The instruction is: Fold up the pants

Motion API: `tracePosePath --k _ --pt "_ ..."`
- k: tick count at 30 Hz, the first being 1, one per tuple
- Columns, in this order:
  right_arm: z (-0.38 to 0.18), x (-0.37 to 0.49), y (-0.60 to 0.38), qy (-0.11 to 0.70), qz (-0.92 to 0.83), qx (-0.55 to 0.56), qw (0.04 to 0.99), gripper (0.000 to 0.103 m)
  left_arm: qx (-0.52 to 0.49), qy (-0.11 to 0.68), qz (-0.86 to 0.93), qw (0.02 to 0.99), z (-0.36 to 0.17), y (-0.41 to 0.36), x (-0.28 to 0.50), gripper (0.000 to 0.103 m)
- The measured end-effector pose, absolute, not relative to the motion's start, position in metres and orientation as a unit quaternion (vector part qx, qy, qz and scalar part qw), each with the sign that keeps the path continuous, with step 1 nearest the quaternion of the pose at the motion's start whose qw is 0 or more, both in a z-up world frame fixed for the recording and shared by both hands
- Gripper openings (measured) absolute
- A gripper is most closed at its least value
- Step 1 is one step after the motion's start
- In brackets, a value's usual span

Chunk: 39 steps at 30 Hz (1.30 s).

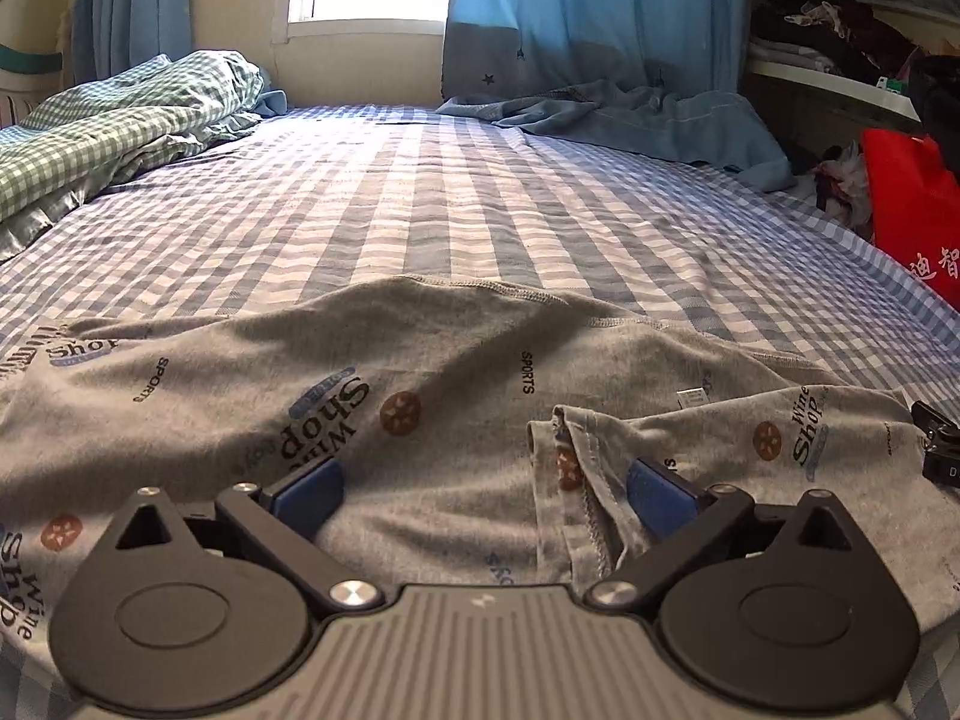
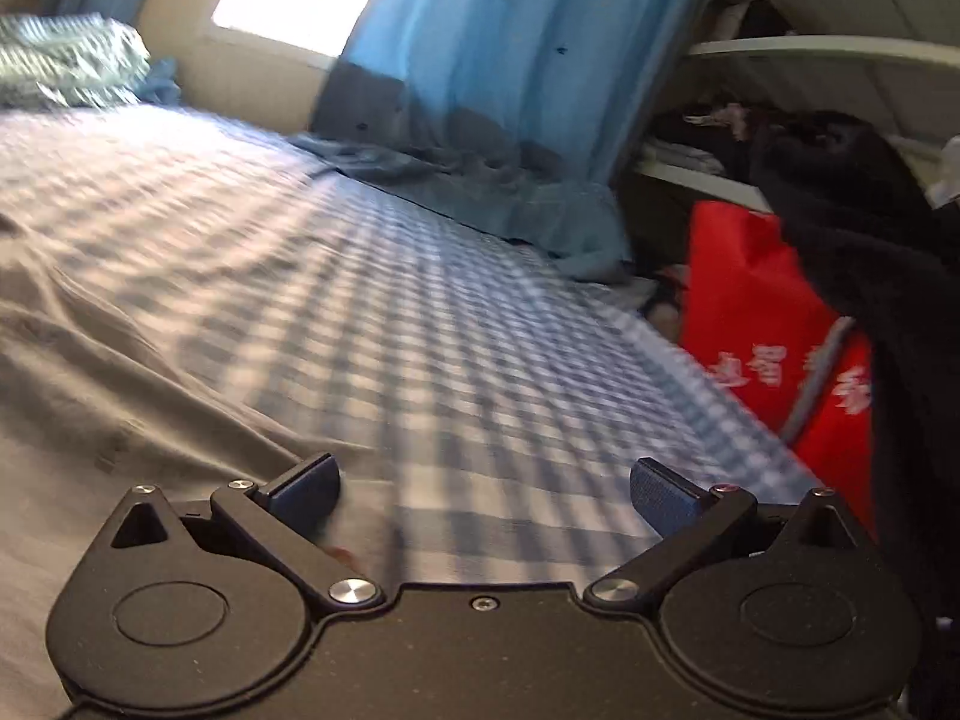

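Grey printed pants (image 1: pixel 372 372) lie spread across the blue checked bed sheet (image 1: pixel 420 198), with a folded-over hem (image 1: pixel 576 468) near the front. My left gripper (image 1: pixel 483 489) is open low over the pants, its right blue pad (image 1: pixel 657 495) beside the hem. In the right wrist view, my right gripper (image 2: pixel 483 489) is open over the bare sheet (image 2: pixel 480 372), with the grey pants (image 2: pixel 90 396) to its left. The other gripper's tip (image 1: pixel 936 444) shows at the right edge of the left wrist view.
A green checked quilt (image 1: pixel 120 114) is bunched at the far left. A blue curtain (image 1: pixel 588 18) hangs and pools on the bed's far right. A red bag (image 1: pixel 912 204) and cluttered shelves (image 1: pixel 840 54) stand beside the bed's right edge.
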State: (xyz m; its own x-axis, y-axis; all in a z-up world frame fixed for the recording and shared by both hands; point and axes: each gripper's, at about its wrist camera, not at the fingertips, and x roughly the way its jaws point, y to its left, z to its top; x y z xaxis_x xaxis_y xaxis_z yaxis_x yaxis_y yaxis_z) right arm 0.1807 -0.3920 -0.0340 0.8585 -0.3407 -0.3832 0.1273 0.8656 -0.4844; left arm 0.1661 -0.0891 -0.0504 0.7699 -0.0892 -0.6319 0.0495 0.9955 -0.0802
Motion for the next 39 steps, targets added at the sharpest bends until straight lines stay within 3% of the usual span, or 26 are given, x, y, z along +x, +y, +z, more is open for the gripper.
tracePosePath --k 8,14,18,24,26,34,39 --pt "-0.022 0.115 -0.392 0.178 -0.153 -0.199 0.951 0.102 -0.029 0.337 -0.037 0.940 -0.051 -0.090 0.166 0.103" --pt "-0.053 0.067 -0.380 0.172 -0.180 -0.162 0.955 0.102 -0.028 0.337 -0.036 0.940 -0.051 -0.091 0.166 0.103" --pt "-0.053 0.069 -0.384 0.180 -0.195 -0.114 0.957 0.102 -0.028 0.337 -0.036 0.941 -0.051 -0.091 0.166 0.103" --pt "-0.038 0.059 -0.356 0.154 -0.189 -0.140 0.960 0.102 -0.028 0.336 -0.036 0.941 -0.050 -0.093 0.166 0.103" --pt "-0.045 0.066 -0.350 0.187 -0.168 -0.156 0.955 0.102 -0.032 0.336 -0.039 0.941 -0.049 -0.092 0.166 0.103" --pt "-0.024 0.079 -0.333 0.175 -0.172 -0.140 0.959 0.102 -0.160 0.326 -0.107 0.926 -0.019 -0.044 0.133 0.103" --pt "0.003 0.113 -0.283 0.153 -0.089 -0.166 0.970 0.102 -0.207 0.291 -0.047 0.933 -0.005 0.020 0.089 0.103"
